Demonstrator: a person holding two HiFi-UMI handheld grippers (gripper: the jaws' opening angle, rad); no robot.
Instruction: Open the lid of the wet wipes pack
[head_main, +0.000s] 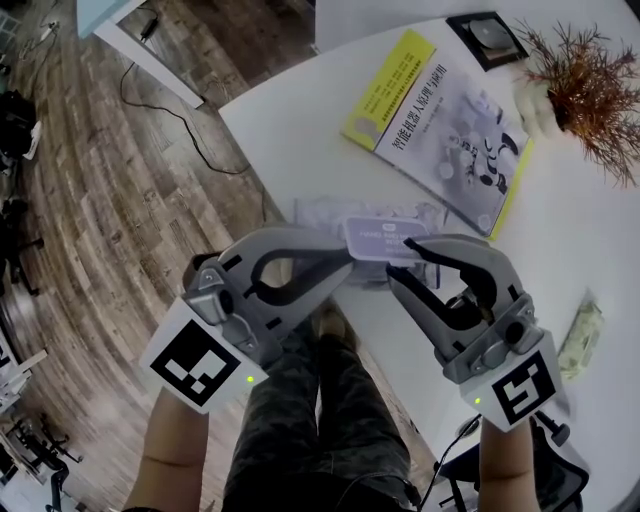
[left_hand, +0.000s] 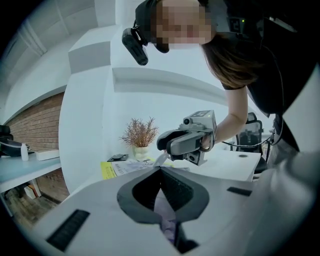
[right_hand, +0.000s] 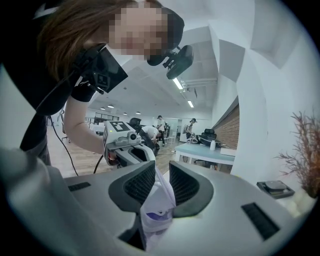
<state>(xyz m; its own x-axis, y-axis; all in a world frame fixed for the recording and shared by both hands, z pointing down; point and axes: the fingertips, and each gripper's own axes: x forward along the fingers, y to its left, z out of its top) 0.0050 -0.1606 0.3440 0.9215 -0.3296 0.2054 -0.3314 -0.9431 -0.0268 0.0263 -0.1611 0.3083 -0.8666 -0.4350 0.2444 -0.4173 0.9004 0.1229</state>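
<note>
The wet wipes pack (head_main: 375, 238), pale lilac with a purple lid on top, is held up at the table's near edge between my two grippers. My left gripper (head_main: 345, 262) is shut on its left end; in the left gripper view the jaws (left_hand: 160, 171) meet on thin lilac film (left_hand: 166, 215). My right gripper (head_main: 402, 262) grips the right end, where the pack (right_hand: 157, 207) fills the gap between its pads (right_hand: 161, 172). Each gripper faces the other: the right gripper (left_hand: 187, 139) appears in the left gripper view, and the left gripper (right_hand: 127, 147) in the right gripper view.
On the white table (head_main: 300, 120) lie a yellow-edged book (head_main: 440, 130), a black square item (head_main: 487, 38) and a small green packet (head_main: 580, 340). A dried plant in a white pot (head_main: 585, 90) stands at the far right. A cable (head_main: 180, 120) runs over the wooden floor at left.
</note>
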